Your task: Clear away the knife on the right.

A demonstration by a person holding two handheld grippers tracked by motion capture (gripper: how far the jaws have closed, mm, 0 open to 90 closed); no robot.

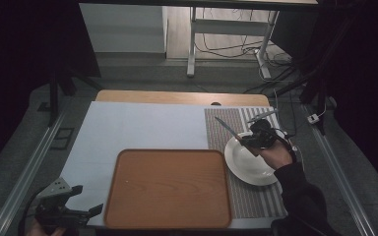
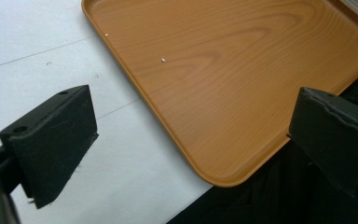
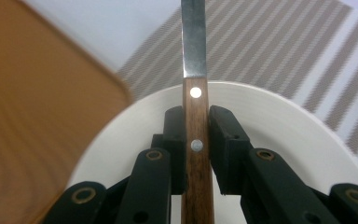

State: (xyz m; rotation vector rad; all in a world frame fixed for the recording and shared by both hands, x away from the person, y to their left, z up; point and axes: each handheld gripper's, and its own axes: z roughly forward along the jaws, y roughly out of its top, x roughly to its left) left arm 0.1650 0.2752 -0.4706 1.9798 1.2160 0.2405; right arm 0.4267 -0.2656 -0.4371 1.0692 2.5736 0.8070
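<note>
Table knife (image 3: 195, 42) with a riveted wooden handle (image 3: 196, 158), gripped by the right gripper (image 3: 196, 140), whose two jaws are clamped flat on either side of the handle just behind the blade. The blade projects forward of the jaws, out over the far rim of the white plate (image 3: 279, 121); in the high view the knife (image 1: 225, 127) points up and to the left above the plate (image 1: 246, 167).

The plate lies on a striped placemat (image 1: 226, 123) along the right edge of the table, beside the right edge of the wooden tray (image 1: 167, 189), which sits at the near edge on a pale sheet (image 1: 142, 128). Nothing lies on the tray.

The left gripper (image 1: 81, 199) rests at the near left corner, jaws spread wide with nothing between them; its own view looks across the tray's near left corner (image 2: 223, 177).

Handling, as judged: the knife is light, stiff and narrow. The polished steel blade would be slippery and thin for the pads; the flat-sided wooden handle offers the surer hold, as taken here. Held near the front of the handle, the knife is unlikely to swing in the grip. The plate is likely ceramic, so a blade set down on it hard could chip or clatter.
</note>
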